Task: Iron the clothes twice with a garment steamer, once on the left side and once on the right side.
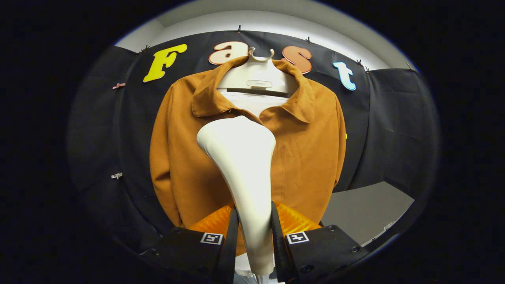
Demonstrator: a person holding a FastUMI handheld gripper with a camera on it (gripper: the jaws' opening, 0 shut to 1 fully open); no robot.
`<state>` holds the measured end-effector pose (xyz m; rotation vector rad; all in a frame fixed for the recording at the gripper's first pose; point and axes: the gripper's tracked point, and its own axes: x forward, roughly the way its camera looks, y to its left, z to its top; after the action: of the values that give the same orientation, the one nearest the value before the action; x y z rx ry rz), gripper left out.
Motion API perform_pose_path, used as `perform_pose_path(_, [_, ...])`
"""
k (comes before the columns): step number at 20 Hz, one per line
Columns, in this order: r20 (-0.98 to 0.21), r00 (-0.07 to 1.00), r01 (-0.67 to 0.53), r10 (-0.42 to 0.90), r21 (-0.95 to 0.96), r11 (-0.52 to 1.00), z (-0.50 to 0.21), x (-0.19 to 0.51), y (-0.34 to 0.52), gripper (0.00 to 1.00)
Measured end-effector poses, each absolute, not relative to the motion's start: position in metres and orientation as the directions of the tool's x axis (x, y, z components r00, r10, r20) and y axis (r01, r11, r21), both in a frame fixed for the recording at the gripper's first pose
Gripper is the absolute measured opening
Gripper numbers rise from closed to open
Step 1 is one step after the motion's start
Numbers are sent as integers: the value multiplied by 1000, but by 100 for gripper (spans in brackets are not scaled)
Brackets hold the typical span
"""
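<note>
Gripper (254, 232) clamped on steamer (242, 165) handle | head ahead, near jacket (307, 157) placket | keep upright, sweep down one side evenly

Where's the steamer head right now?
In the gripper view, the steamer head sits at the middle of the brown jacket's chest, just below the collar opening, with its handle clamped between the fingers of the hand-held gripper.
</note>
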<state>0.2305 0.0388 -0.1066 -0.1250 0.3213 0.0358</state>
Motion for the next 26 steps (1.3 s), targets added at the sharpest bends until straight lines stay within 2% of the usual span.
perform_pose_path(12, [-476, 879, -81, 12, -125, 989, -182, 258, 64, 44])
perform_pose_path(26, [-641, 766, -99, 41, -54, 994, -265, 243, 72, 44])
